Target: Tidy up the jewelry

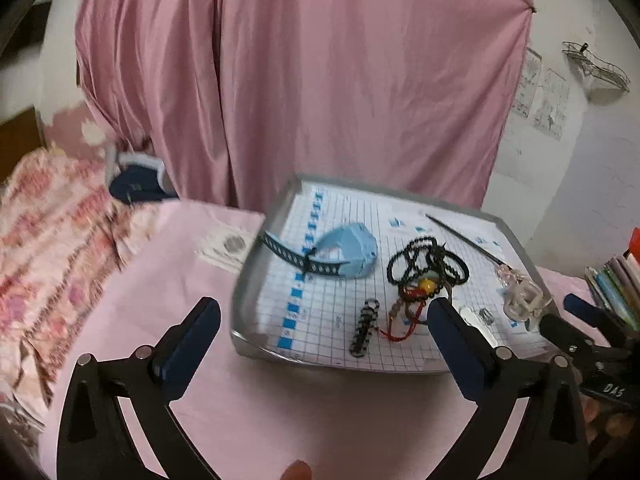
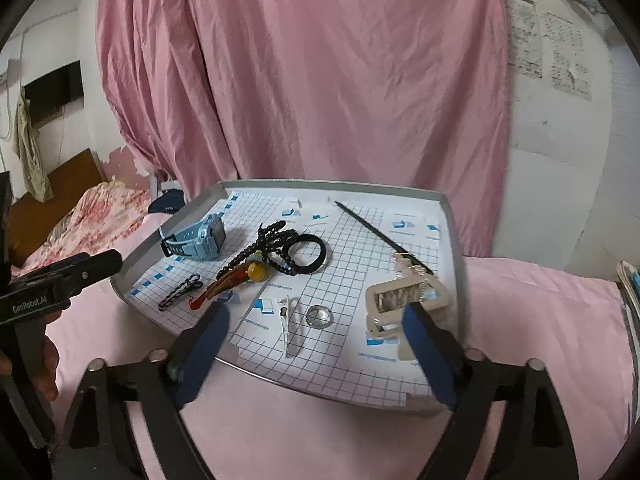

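Observation:
A grey tray lined with grid paper rests on the pink table. It holds a light-blue watch, a black bead necklace with a yellow bead, a black hair tie, a thin dark hair stick, a clear claw clip, a small ring, a white hair clip and a small black clip. My left gripper is open over the tray's near left edge. My right gripper is open above the ring, holding nothing.
A pink curtain hangs behind the table. Floral bedding lies to the left, and books stand at the right. A hand holds the left gripper's handle at the left of the right wrist view.

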